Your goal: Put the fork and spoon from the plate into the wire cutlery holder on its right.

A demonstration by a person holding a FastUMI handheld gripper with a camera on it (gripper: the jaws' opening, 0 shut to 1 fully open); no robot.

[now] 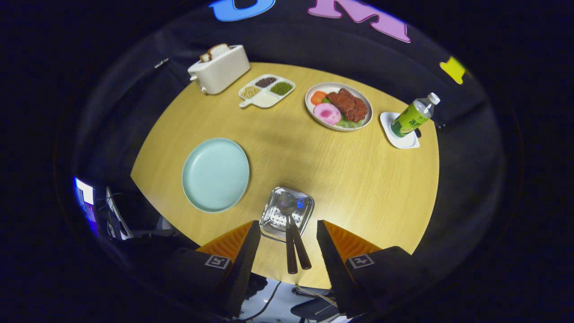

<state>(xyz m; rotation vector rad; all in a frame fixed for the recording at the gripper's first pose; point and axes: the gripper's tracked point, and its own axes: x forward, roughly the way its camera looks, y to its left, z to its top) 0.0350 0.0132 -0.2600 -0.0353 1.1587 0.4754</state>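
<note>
Two handles stand in the holder, between the released hand-held gripper fingers, pointing back toward it. The plate lies bare to the left.

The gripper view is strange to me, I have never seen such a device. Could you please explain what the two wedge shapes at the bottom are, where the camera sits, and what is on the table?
A person holds a two-finger tool in one hand, and the camera rides on it, looking forward along its fingers. Those are the two wedges. They stand open and hold nothing.

Between them stands a wire cutlery holder on a round wooden table, with two dark-handled utensils in it, their handles leaning toward the camera. To its left lies an empty pale green plate. Beyond are a toaster with bread, a divided dish of grains, a plate of food and a green bottle on a white coaster.
</note>
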